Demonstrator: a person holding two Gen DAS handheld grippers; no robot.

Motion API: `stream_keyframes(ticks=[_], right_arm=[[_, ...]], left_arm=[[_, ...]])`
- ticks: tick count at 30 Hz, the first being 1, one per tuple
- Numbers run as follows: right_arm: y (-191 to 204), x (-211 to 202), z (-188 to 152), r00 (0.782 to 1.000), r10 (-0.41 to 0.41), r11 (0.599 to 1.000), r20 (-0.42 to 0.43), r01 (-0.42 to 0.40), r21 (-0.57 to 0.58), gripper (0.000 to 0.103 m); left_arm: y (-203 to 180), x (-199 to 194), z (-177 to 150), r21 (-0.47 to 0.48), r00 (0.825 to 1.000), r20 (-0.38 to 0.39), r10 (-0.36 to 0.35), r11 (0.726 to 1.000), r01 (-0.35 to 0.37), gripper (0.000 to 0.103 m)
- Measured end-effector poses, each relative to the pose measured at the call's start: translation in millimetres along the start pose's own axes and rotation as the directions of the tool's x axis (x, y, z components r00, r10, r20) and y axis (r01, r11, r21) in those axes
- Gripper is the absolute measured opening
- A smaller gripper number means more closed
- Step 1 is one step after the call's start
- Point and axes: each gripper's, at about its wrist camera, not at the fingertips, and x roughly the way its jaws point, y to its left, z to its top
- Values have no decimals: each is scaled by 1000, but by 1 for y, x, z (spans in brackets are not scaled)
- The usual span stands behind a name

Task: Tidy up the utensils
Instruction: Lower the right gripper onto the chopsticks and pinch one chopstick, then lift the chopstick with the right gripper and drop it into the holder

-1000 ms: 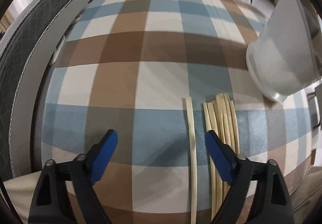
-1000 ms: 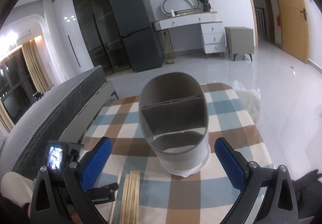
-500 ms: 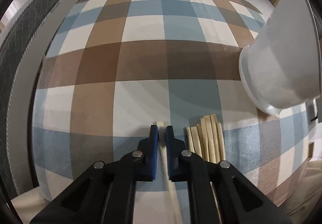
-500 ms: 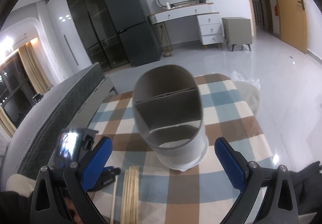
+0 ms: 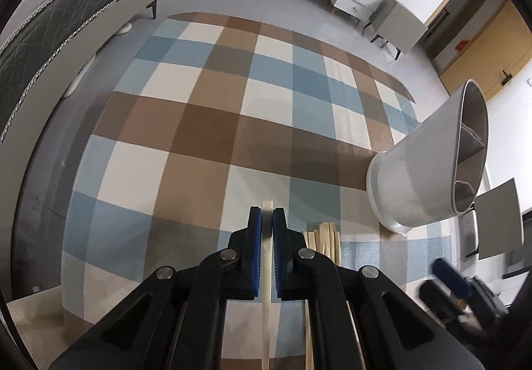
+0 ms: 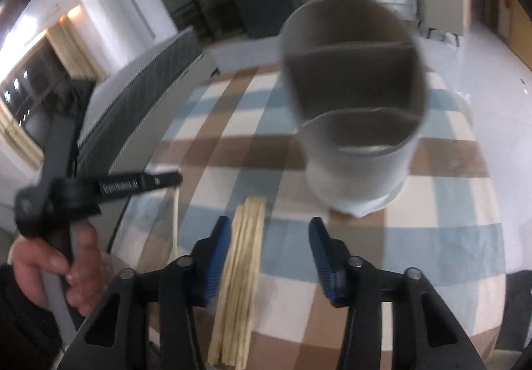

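Between the blue pads (image 5: 255,248) of the left gripper (image 5: 267,220), clamped tight, sits one pale chopstick (image 5: 267,273), its tip poking just past the fingertips. It is thin, flat-sided and long, most of its length trailing back under the gripper. The risk, as I judge it: held so near one end, it could pivot in the pads or snag the holder's divider on the way in. Just right of this gripper lies the bundle (image 5: 324,237) of the same sticks on the checked cloth (image 5: 199,123); further right stands the grey holder (image 5: 429,170), split into compartments. The right gripper (image 6: 269,230) is spread wide and empty, the bundle beside its left finger, the holder ahead.
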Motion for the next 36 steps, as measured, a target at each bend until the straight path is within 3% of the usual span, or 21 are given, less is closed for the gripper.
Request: stream_keyframes(ticks=[4, 10, 13, 21, 23, 28, 36], right_arm=[[19, 16, 2, 999, 2, 999, -42, -3, -41, 38], [30, 68, 14, 981, -94, 992, -170, 78, -99, 20], [29, 86, 18, 966, -178, 980, -190, 158, -117, 19], [26, 109, 20, 940, -216, 974, -264, 189, -124, 15], [26, 114, 22, 943, -195, 979, -270, 172, -108, 15], [26, 113, 21, 946, -178, 983, -272, 159, -94, 4], [19, 83, 15, 979, -129, 992, -158, 130, -5, 4]], left_arm=[[11, 6, 9, -38, 1000, 2, -23, 999, 23, 2], [33, 5, 17, -105, 998, 20, -52, 993, 54, 2], [44, 1, 18, -142, 997, 25, -75, 987, 78, 2], [56, 3, 21, -187, 995, 20, -101, 977, 103, 2], [57, 3, 22, -194, 993, 19, -112, 974, 114, 2], [57, 3, 22, -187, 993, 18, -114, 976, 116, 2], [45, 0, 20, -148, 995, 13, -102, 984, 103, 2]])
